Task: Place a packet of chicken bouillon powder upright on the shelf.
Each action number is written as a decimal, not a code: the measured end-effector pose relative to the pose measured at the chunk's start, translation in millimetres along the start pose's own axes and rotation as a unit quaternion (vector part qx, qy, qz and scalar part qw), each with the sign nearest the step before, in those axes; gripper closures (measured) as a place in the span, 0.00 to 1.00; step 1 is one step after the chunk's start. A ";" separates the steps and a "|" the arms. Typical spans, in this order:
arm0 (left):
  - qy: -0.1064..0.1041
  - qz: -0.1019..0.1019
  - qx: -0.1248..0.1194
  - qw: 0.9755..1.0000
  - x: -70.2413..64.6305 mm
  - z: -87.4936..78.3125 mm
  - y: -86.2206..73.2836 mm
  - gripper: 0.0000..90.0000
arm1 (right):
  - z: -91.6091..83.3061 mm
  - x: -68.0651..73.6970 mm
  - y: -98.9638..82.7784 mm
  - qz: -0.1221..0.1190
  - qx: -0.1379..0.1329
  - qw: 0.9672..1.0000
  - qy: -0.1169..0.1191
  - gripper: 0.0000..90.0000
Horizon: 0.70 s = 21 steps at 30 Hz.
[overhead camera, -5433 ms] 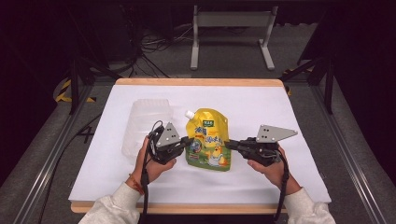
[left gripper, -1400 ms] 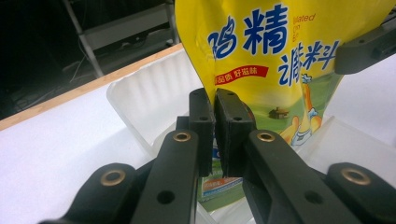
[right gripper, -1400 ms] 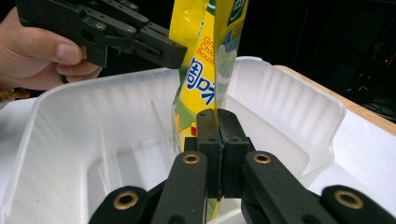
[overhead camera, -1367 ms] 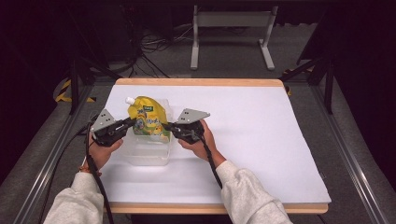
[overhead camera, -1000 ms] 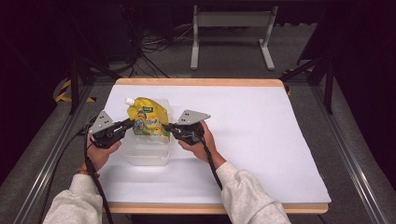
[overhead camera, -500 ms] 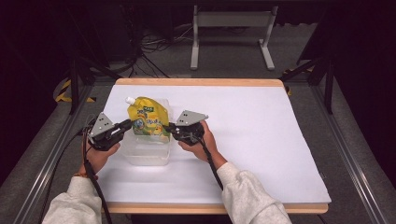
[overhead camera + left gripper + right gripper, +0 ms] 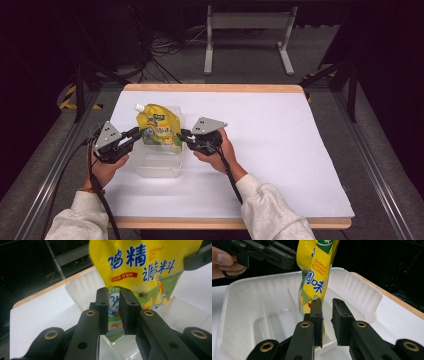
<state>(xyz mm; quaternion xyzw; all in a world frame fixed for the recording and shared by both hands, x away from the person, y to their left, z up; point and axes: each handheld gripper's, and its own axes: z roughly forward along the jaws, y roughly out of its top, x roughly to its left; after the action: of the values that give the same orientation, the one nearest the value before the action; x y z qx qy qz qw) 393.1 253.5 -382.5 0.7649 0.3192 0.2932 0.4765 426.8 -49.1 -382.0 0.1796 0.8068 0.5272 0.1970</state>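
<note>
Here both tongs stand spread beside the pouch over the tray.

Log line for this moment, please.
yellow pouch upright in clear tray | left gripper open, pouch edge between jaws | right gripper open

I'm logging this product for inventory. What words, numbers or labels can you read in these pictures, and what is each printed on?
"Granulated Chicken Bouillon", partly creased: side of the yellow pouch.
"鸡精调味料", big blue characters: front of the pouch, left gripper view.
"3", large digit in a round badge: pouch front, low, between the left gripper jaws.
Red banner text, faint English at top, green logo near the spout: too small or blurred to read.
</note>
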 end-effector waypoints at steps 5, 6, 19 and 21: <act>-0.002 0.000 -0.002 1.000 -5.5 -3.2 0.5 0.85 | -3.7 1.0 2.0 -0.004 0.001 1.000 -0.008 0.88; 0.000 0.002 -0.002 1.000 -6.3 -4.2 0.4 0.85 | -4.3 1.3 2.2 -0.004 0.001 1.000 -0.009 0.87; -0.010 0.015 -0.006 1.000 -22.2 -8.8 3.2 0.80 | -19.3 -0.1 6.5 -0.006 -0.003 1.000 -0.019 0.86; -0.011 0.017 -0.006 1.000 -25.0 -8.7 4.1 0.79 | -21.4 -0.6 7.1 -0.007 -0.003 1.000 -0.023 0.86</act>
<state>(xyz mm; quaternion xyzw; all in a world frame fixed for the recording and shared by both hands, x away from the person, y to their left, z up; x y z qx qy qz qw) 371.8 237.6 -379.0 0.7708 0.2987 0.2947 0.4794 417.0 -63.4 -367.6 0.1852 0.8016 0.5242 0.2200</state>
